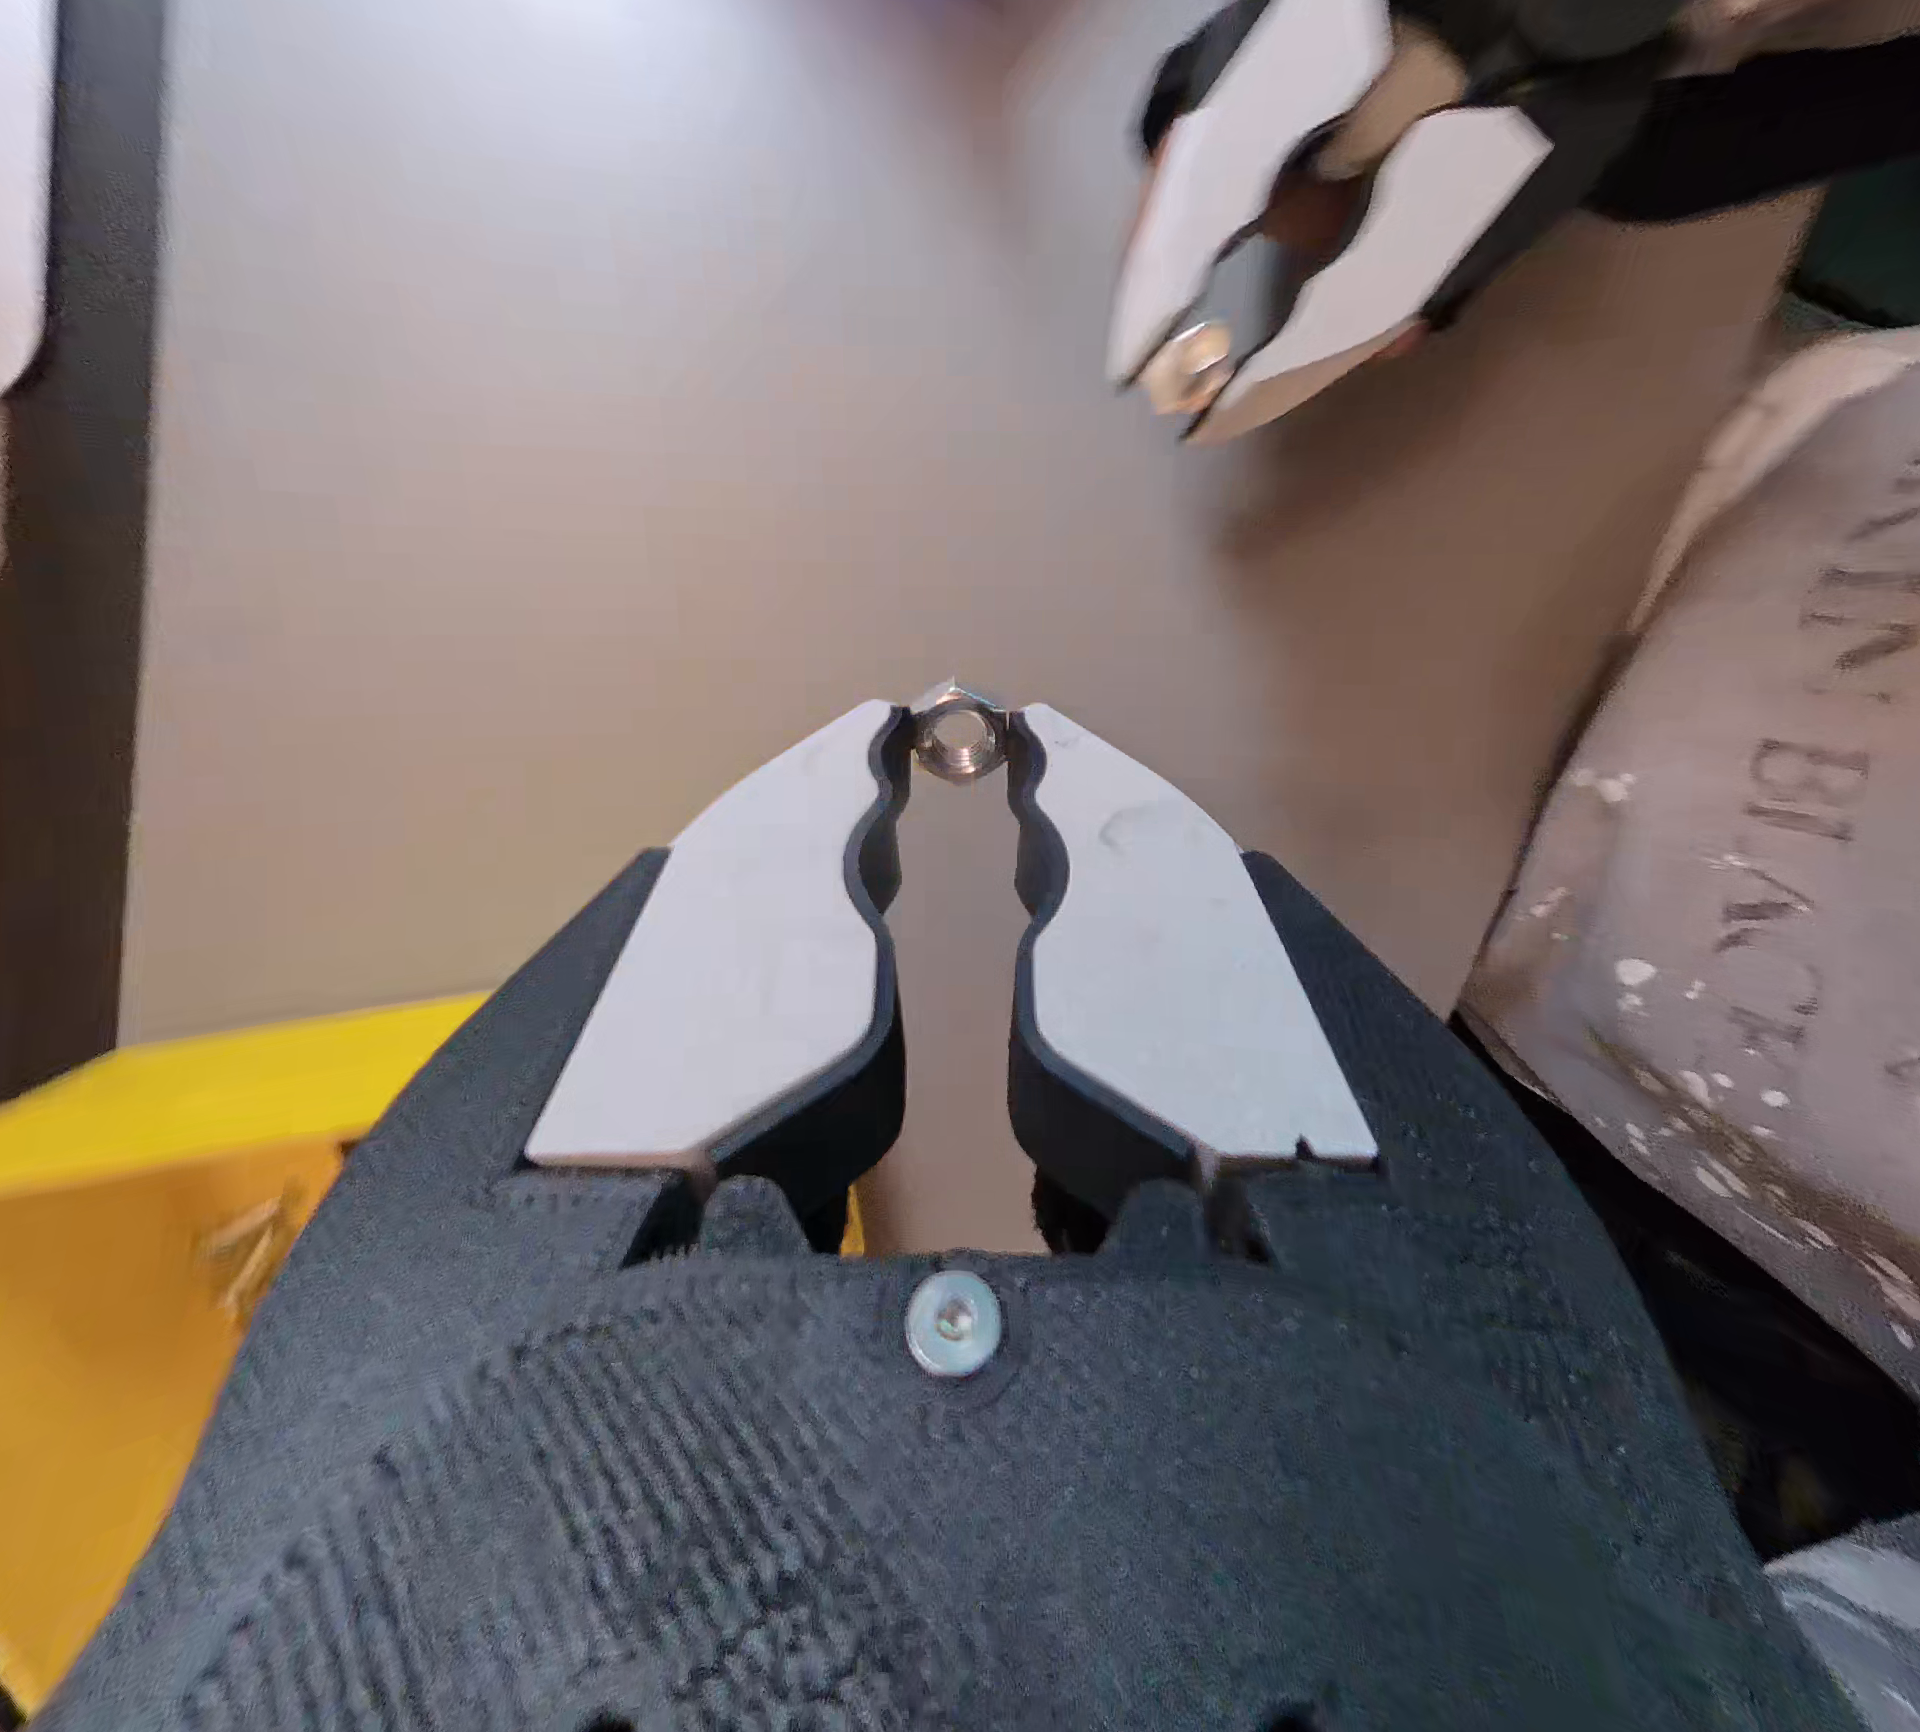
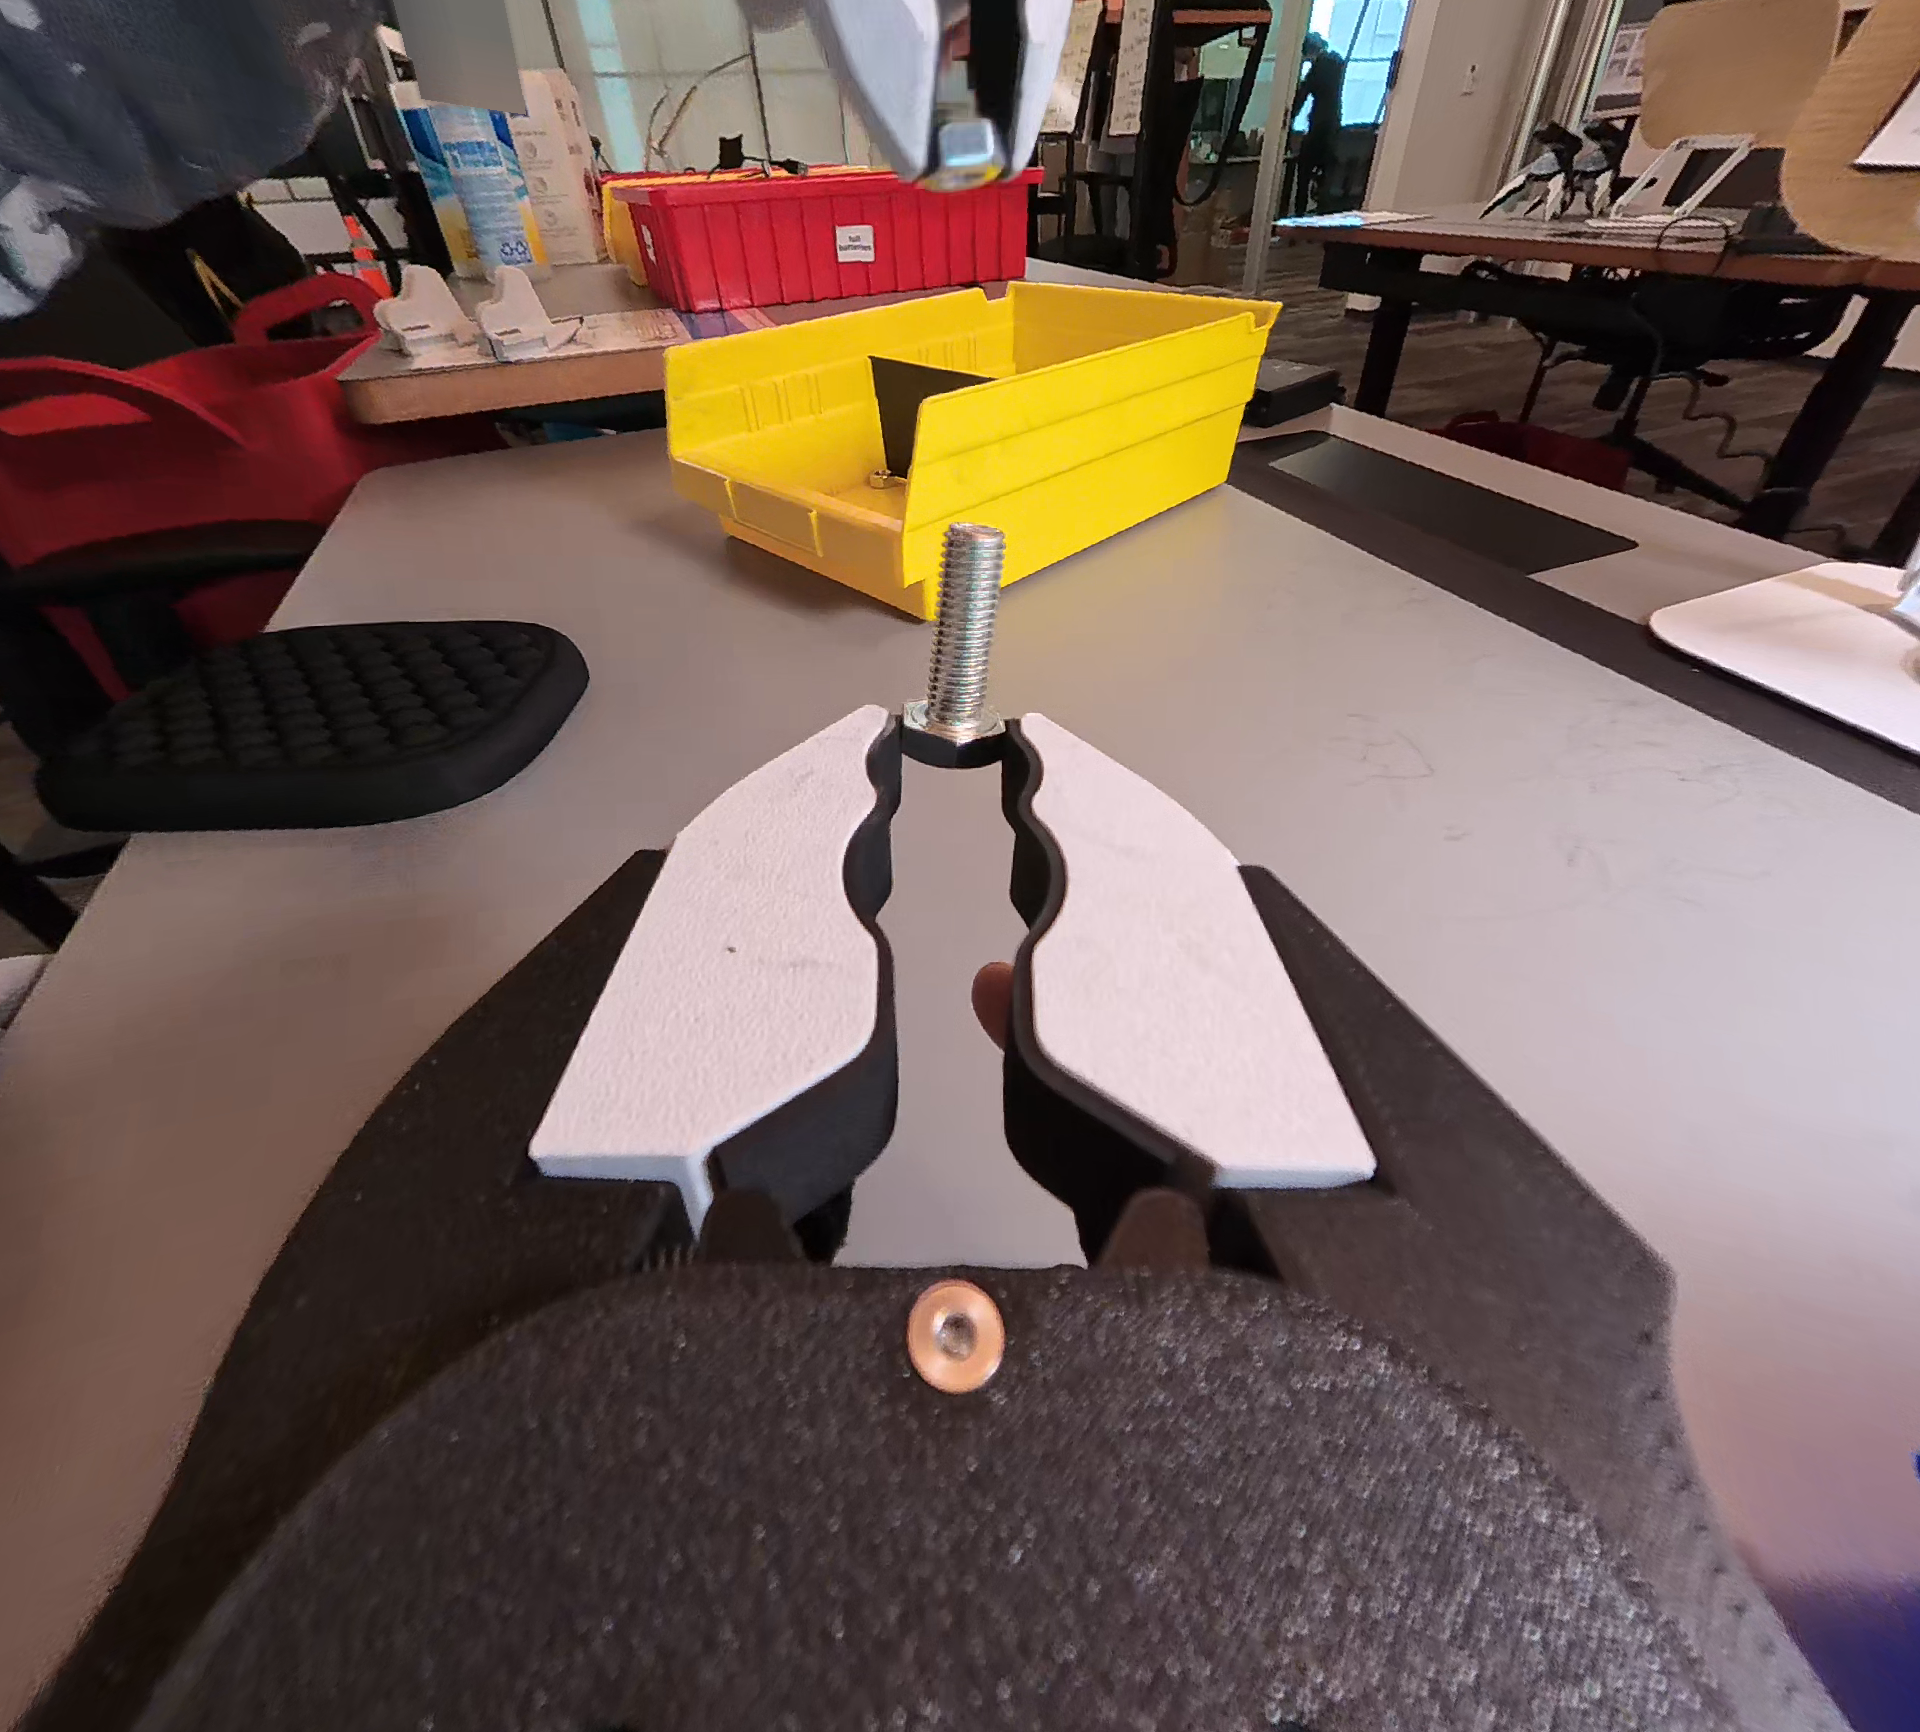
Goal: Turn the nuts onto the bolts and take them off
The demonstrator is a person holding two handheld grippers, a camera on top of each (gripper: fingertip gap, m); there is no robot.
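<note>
My left gripper (image 1: 954, 724) is shut on a silver hex nut (image 1: 954, 744) held at its fingertips, threaded hole facing the camera. In the right wrist view the left gripper (image 2: 968, 160) hangs from the top with the nut (image 2: 966, 155), well above the bolt's tip. My right gripper (image 2: 951, 732) is shut on the hex head of a silver bolt (image 2: 966, 622), whose threaded shank points straight up. In the left wrist view the right gripper (image 1: 1190, 394) is at upper right with the bolt (image 1: 1197, 357) seen end-on, apart from the nut.
A yellow bin (image 2: 1039, 435) stands on the grey table (image 2: 1403, 747) behind the bolt, and its corner shows in the left wrist view (image 1: 125, 1215). A red bin (image 2: 831, 238) sits farther back. A black chair seat (image 2: 312, 716) is at left, a white base (image 2: 1797, 654) at right. About 12 centimetres separates my left fingertips from my right.
</note>
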